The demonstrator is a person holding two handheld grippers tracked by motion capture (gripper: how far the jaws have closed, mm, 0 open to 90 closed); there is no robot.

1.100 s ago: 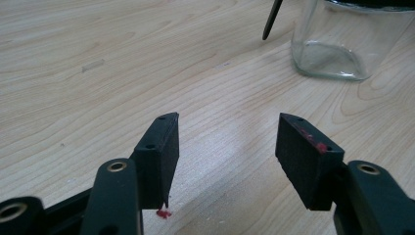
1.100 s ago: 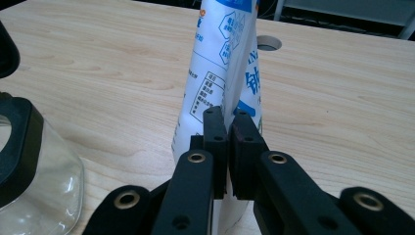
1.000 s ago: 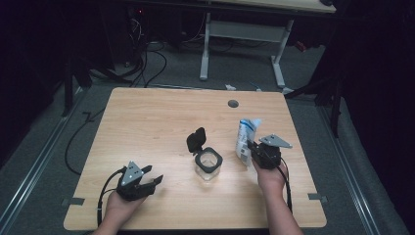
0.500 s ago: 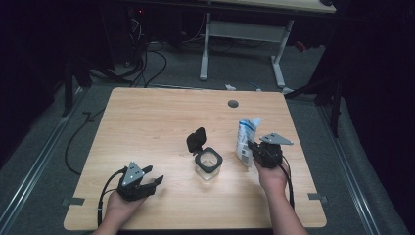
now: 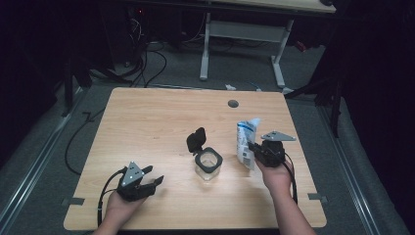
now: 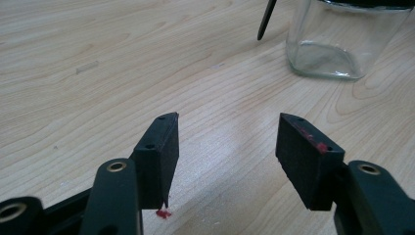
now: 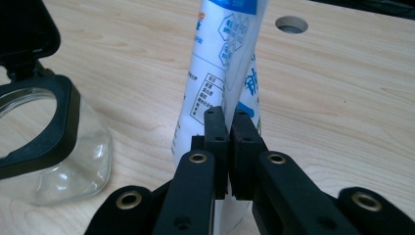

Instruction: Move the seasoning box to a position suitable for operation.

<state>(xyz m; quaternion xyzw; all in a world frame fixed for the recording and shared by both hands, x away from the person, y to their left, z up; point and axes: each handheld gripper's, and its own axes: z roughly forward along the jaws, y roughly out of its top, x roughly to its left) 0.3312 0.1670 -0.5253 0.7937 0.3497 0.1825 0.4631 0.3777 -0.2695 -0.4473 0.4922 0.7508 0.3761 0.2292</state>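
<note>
Upright white-blue pouch (image 5: pixel 245 143), pinched

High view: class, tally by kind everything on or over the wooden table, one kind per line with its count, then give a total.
Clear glass jar with open black lid: 1
White and blue pouch: 1
Handheld tools: 2, the left tool and the right tool
Total: 4

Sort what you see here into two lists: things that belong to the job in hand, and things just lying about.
In the job:
- white and blue printed plastic pouch, pinched by the right hand-held gripper
- clear glass jar with open black flip lid
- left hand-held gripper, open, holding nothing

Lying about:
- grey tape strips on the light wooden table
</note>
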